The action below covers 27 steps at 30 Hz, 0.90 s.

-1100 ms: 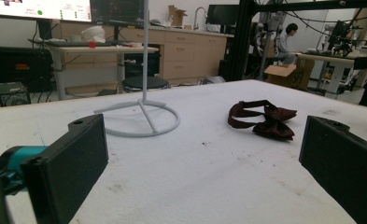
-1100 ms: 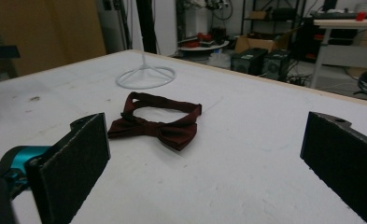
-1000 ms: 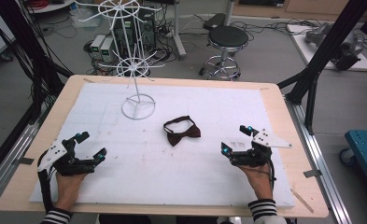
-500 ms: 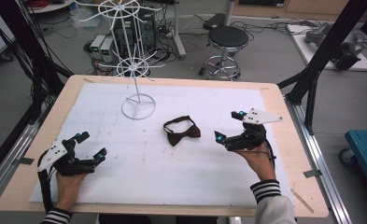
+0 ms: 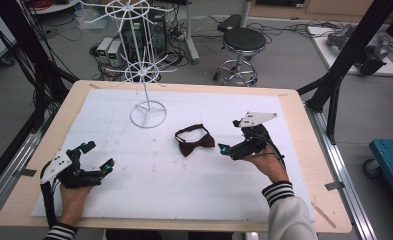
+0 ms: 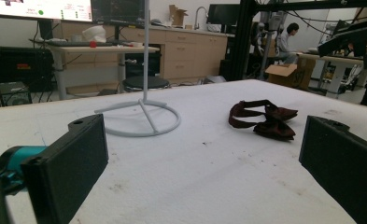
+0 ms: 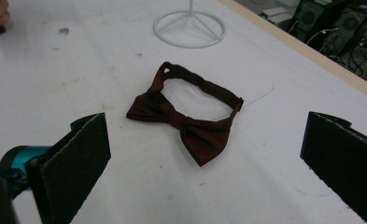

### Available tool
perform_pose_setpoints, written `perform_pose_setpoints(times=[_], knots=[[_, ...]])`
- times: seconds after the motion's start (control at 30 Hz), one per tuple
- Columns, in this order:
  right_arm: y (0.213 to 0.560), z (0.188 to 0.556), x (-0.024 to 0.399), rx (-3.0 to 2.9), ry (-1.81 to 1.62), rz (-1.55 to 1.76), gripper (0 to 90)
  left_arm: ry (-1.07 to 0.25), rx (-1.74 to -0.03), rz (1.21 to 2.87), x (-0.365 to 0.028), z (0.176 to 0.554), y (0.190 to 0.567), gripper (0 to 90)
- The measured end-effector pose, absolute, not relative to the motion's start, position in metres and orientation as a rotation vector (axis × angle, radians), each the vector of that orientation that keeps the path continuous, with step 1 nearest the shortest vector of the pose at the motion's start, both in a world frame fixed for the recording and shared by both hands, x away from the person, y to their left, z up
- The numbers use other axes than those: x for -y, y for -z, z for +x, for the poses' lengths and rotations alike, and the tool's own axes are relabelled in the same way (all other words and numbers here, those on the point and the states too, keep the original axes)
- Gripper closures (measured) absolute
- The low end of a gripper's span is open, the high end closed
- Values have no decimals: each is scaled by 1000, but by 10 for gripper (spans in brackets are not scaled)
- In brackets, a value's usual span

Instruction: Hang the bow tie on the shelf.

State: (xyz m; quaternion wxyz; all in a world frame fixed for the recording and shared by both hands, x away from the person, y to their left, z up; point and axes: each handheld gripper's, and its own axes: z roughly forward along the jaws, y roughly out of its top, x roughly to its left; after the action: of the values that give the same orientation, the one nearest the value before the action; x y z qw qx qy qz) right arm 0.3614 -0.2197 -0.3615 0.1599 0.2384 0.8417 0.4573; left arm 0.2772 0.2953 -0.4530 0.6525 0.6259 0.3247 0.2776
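A dark red bow tie with its neck band looped lies flat on the white foam mat near the middle. My right gripper is open just to its right, raised and angled down at it; in the right gripper view the bow tie lies ahead between the wide-apart jaws. My left gripper rests open at the front left of the mat, far from the tie. From the left gripper view the bow tie lies ahead to the right.
A white wire display stand rises from a ring base at the back of the mat, left of the tie; its base is ahead of the left gripper. A stool and cables lie beyond the table's far edge.
My right gripper has moved forward and left from the front right of the mat to just beside the bow tie, staying open. The left gripper has not moved.
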Motion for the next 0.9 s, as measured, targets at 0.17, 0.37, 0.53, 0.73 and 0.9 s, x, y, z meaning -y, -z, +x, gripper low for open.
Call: perform_pose_setpoints(times=[0.17,0.37,0.53,0.73,0.9], knots=[[361,370,207,-2478,-1247,647,8,-632,-736,1419,-295,277,453,17],[361,382,194,-2562,-1127,591,8,-632,-736,1420,-295,277,453,17],[361,395,182,-2623,-1060,550,8,-632,-734,1419,-295,277,453,17],[364,405,169,-2659,-1013,532,38,-635,-727,1427,-294,277,453,17],[375,411,166,-2692,-924,562,38,-640,-730,1424,-294,276,453,17]])
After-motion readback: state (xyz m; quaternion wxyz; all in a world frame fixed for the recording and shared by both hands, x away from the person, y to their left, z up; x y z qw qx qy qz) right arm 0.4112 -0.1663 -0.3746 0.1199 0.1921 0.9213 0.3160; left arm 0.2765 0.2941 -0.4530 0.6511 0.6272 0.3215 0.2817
